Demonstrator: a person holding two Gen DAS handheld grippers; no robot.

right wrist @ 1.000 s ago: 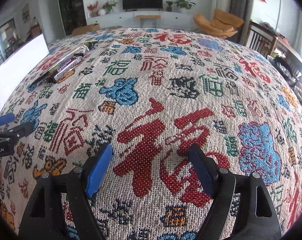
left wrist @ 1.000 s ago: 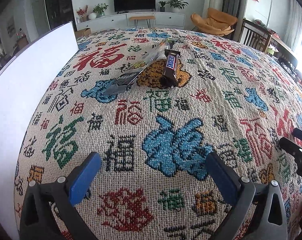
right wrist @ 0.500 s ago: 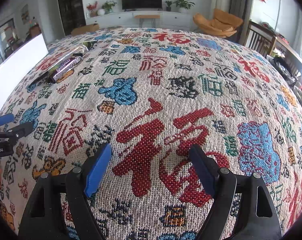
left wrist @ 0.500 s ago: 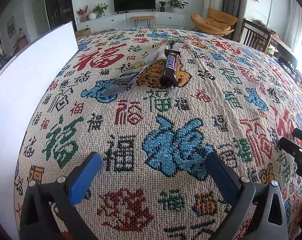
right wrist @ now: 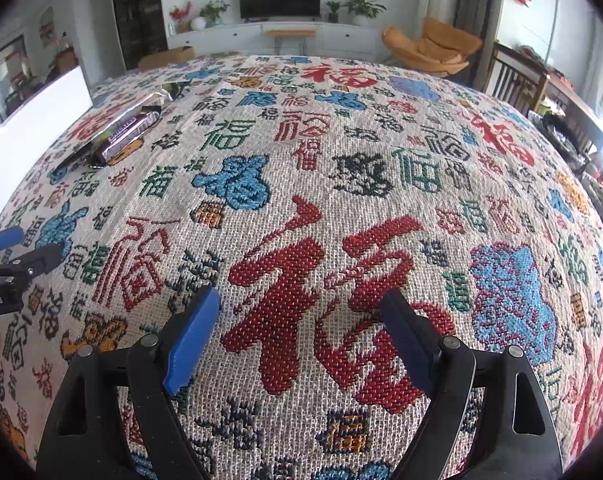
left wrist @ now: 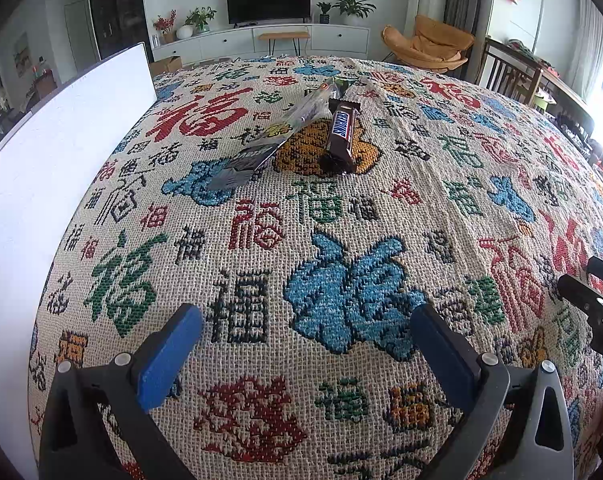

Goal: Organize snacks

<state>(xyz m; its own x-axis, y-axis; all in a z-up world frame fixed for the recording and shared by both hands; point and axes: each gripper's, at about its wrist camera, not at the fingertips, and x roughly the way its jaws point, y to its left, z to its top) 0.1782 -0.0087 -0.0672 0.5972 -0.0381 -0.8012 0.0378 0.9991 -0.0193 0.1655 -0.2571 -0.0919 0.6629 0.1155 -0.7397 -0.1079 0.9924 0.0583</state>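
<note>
A brown Snickers bar [left wrist: 341, 135] lies on the patterned tablecloth [left wrist: 341, 240], well ahead of my left gripper [left wrist: 307, 340], which is open and empty. A long silvery snack packet [left wrist: 269, 140] lies just left of the bar, touching it. Both also show at the far left in the right wrist view: the bar [right wrist: 127, 136] and the packet [right wrist: 125, 118]. My right gripper [right wrist: 299, 336] is open and empty over the cloth, far right of the snacks. Its tip shows at the right edge of the left wrist view [left wrist: 585, 292].
A white board [left wrist: 53, 168] stands upright along the table's left edge. Wooden chairs [left wrist: 513, 76] stand beyond the right side. A TV cabinet [left wrist: 269, 40] and an orange armchair [left wrist: 429, 44] are behind the table.
</note>
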